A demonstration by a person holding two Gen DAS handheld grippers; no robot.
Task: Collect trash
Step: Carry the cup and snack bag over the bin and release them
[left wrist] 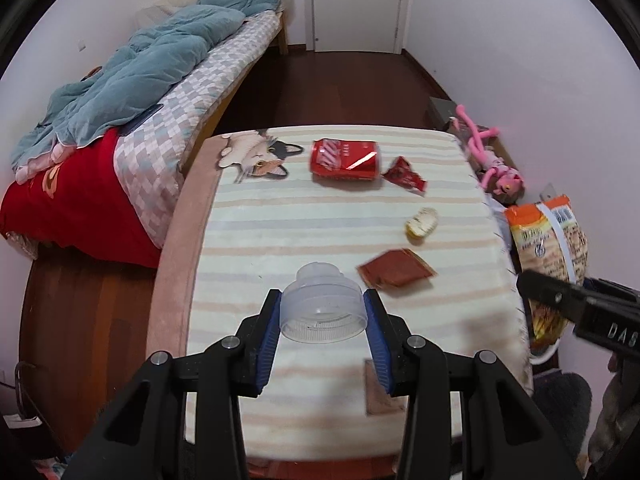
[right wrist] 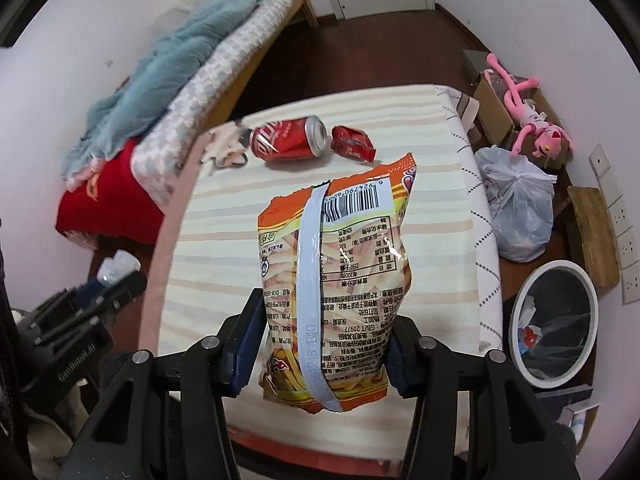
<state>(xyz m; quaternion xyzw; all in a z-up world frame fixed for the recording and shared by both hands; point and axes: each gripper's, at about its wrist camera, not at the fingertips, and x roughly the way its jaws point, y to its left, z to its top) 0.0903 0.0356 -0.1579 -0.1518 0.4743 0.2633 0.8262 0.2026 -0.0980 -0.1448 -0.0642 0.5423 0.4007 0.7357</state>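
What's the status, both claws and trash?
Left claw shut on clear cap. Right claw shut on snack bag. Can, wrappers on table. Bin unobstructed.

Room: white walls (left wrist: 500,40), dark red-brown wood floor (left wrist: 328,88). White door (left wrist: 356,4) at the far end, straight ahead of the claw. Ahead-left, a wood-framed bed (left wrist: 168,120) along the wall, with checked sheet, rumpled teal duvet (left wrist: 132,80) and red blanket (left wrist: 68,204). Directly below and ahead, the desk (left wrist: 320,216), covered by a cream-and-peach striped cloth. Right of it, a wall with white sockets (right wrist: 624,216); cardboard box (right wrist: 496,108) on floor. Lighting even, indoor.
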